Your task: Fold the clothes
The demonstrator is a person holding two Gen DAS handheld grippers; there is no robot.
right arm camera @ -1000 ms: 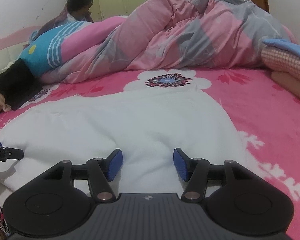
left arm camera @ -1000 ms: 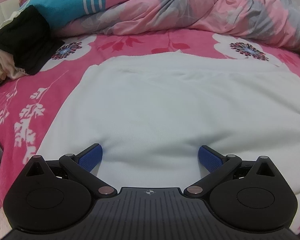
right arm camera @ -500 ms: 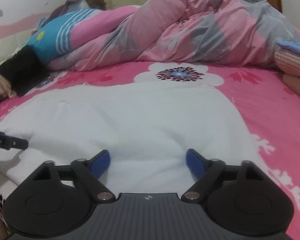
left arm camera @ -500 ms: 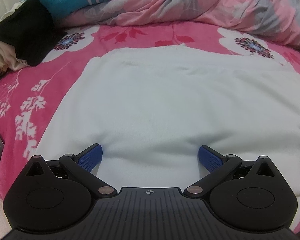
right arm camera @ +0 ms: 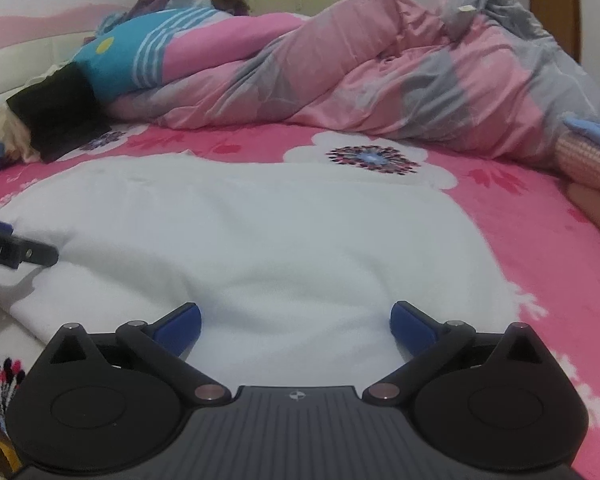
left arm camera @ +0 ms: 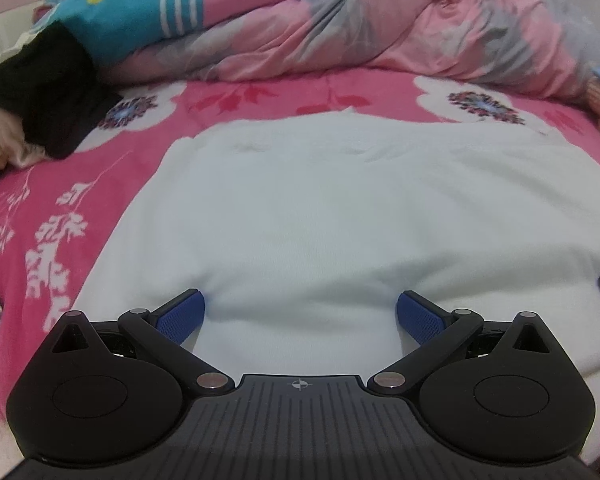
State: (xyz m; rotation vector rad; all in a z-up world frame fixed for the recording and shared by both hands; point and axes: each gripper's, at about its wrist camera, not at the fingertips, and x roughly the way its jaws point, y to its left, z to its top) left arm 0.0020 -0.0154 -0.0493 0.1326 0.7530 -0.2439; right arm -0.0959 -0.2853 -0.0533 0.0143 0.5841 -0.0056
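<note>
The white garment [left arm camera: 340,216] lay spread flat on the pink flowered bedsheet [left arm camera: 60,208], its near edge at the front of the bed. The left gripper [left arm camera: 300,316] was positioned over that near edge with its jaws wide apart; cloth lay between the blue pads [left arm camera: 180,316] but was not pinched. The right gripper [right arm camera: 296,320] had just been opening its jaws and stood fully spread, cloth between them, gripping nothing. A rumpled pink and grey quilt [right arm camera: 380,92] was heaped behind the garment, and black clothing [left arm camera: 52,92] lay at far left.
</note>
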